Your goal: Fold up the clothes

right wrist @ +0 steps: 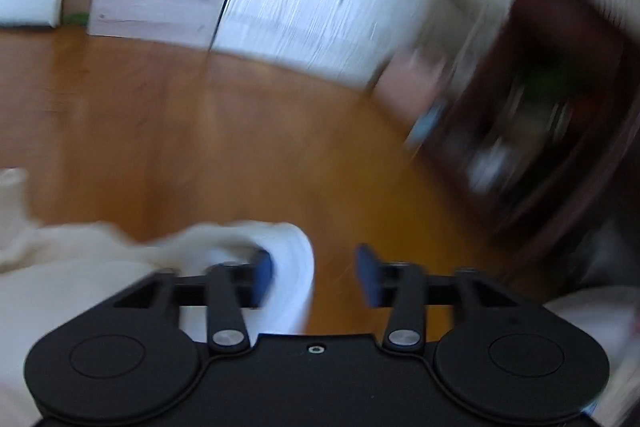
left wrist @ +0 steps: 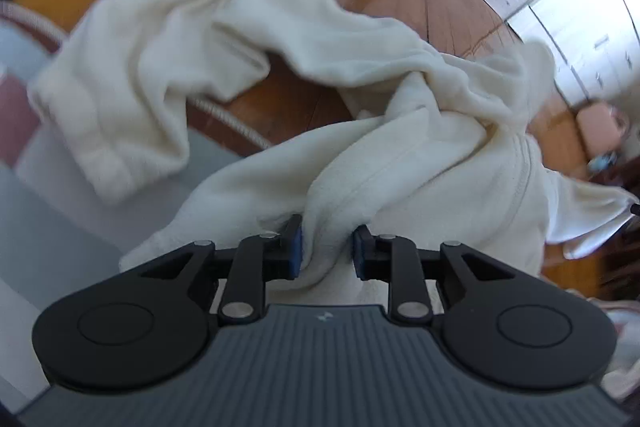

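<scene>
- The left tool [left wrist: 326, 247] was pinched on a seamed fold of the cream fleece garment [left wrist: 400, 163], which hung bunched above the wooden floor [left wrist: 304, 103].
- The right tool [right wrist: 314, 277] stood apart, cloth brushing only its left pad.
- The garment looked soft, light and floppy; seams and cuffs seemed the best holds.
- Beyond, one sleeve [left wrist: 120, 87] drooped loosely.

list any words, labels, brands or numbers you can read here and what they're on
No readable text in either view.
A small pale mark on the left gripper body is too small to read.
The cream garment shows no tag or print.
The right wrist view is motion-blurred; the right gripper bears no lettering.
</scene>
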The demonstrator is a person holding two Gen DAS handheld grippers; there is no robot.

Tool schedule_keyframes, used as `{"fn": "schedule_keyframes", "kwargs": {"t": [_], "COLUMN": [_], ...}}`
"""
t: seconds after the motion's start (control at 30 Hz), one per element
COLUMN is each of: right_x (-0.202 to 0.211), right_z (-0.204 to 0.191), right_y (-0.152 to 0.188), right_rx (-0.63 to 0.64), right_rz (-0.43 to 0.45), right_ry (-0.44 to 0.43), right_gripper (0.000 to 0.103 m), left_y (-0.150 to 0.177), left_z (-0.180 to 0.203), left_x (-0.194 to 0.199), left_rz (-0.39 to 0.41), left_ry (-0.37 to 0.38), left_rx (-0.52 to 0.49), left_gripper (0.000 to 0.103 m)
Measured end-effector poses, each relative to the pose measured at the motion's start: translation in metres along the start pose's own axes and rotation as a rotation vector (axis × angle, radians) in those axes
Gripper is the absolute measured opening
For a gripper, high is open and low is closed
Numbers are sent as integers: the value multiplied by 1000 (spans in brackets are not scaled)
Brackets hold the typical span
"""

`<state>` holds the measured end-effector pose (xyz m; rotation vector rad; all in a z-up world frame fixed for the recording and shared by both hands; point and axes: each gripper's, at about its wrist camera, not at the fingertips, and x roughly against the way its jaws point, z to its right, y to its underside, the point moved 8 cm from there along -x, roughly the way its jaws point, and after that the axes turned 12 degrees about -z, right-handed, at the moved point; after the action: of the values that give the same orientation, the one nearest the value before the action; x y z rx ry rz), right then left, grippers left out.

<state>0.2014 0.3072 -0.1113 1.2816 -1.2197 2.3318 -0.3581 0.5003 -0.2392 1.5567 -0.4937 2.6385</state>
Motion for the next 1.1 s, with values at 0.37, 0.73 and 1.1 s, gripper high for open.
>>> {"fn": "schedule_keyframes", "kwargs": {"t": [0.37,0.73,1.1], "right_x": [61,74,120], "right_z": [-146,-217,-234], "right_y": [195,254,164], "right_rx": [299,294,303], "right_rz": [-281,-431,30], "right_ry": [-704,-884,-541], "right_gripper": [59,66,6], "left_y": [15,65,38], "left_z": [18,4,25], "left_x": [21,18,85], "left_rz": [6,-67,316], "left_ry": [-48,158,-80], "left_rx": [-121,78,-165], "left_gripper": [42,55,48]}}
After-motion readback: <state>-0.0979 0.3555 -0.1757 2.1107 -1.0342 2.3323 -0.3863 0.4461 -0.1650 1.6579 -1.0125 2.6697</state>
